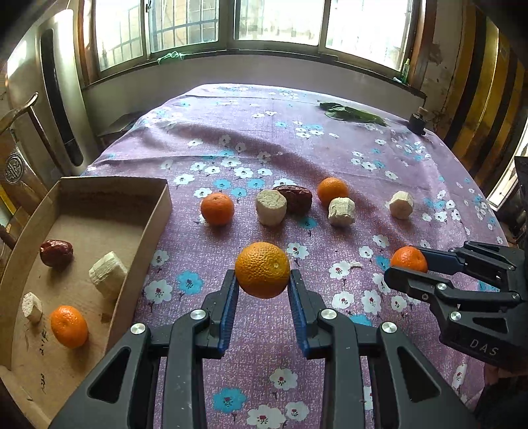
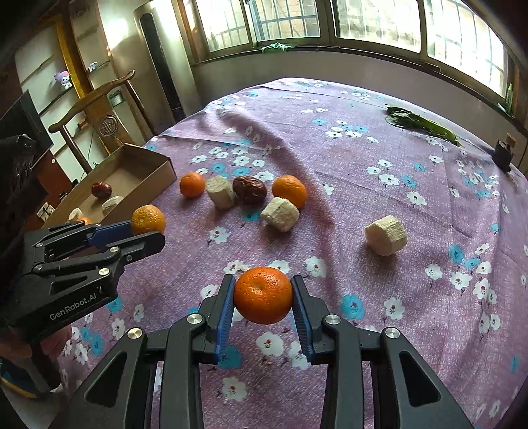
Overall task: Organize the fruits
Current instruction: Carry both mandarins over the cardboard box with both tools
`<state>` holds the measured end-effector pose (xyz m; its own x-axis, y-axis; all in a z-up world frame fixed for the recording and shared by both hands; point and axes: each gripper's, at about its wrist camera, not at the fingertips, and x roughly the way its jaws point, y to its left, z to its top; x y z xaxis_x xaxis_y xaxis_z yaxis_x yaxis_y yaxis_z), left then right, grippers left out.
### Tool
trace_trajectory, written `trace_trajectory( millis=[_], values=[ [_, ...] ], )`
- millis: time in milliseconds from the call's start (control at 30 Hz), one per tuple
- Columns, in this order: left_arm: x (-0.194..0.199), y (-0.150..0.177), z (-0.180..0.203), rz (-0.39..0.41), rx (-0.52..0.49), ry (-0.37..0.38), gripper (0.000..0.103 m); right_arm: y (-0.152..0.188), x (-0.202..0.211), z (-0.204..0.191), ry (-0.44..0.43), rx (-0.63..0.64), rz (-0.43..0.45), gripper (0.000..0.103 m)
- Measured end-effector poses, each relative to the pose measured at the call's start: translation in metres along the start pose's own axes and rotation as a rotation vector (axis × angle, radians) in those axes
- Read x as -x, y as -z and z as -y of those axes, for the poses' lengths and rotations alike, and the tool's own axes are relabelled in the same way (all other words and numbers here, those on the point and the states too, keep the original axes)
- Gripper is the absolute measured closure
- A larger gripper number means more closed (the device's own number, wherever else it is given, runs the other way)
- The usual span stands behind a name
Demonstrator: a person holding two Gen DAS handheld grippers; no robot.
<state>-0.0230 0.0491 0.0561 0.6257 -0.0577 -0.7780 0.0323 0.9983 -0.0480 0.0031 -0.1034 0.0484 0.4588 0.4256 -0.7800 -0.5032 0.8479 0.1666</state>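
A purple floral tablecloth (image 1: 264,138) is covering the tabletop. A green leafy bundle (image 1: 353,114) is lying near the far right corner, with a small dark object (image 1: 416,122) sitting just beside it at the right edge. A wooden chair (image 2: 95,109) is standing off the left edge. A barred window (image 1: 231,23) is letting in daylight beyond the far edge, and a green cloth (image 1: 171,56) is resting on its sill.

Matte black plastic left gripper (image 1: 263,290) with blue ribbed finger pads (image 1: 229,316), round silver screw heads, triangular cut-outs, white "GenRobot.AI" lettering on its side, matching black right gripper (image 2: 263,297), partial "DAS" marking
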Motion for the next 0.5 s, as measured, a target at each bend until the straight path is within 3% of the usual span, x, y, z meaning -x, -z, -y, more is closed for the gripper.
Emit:
trace_trajectory(
  millis=[500],
  values=[
    [0.040, 0.017, -0.032, 0.076, 0.016, -0.085, 0.074, -0.002, 0.009, -0.061, -0.038, 0.089, 0.020, 0.066]
  ],
)
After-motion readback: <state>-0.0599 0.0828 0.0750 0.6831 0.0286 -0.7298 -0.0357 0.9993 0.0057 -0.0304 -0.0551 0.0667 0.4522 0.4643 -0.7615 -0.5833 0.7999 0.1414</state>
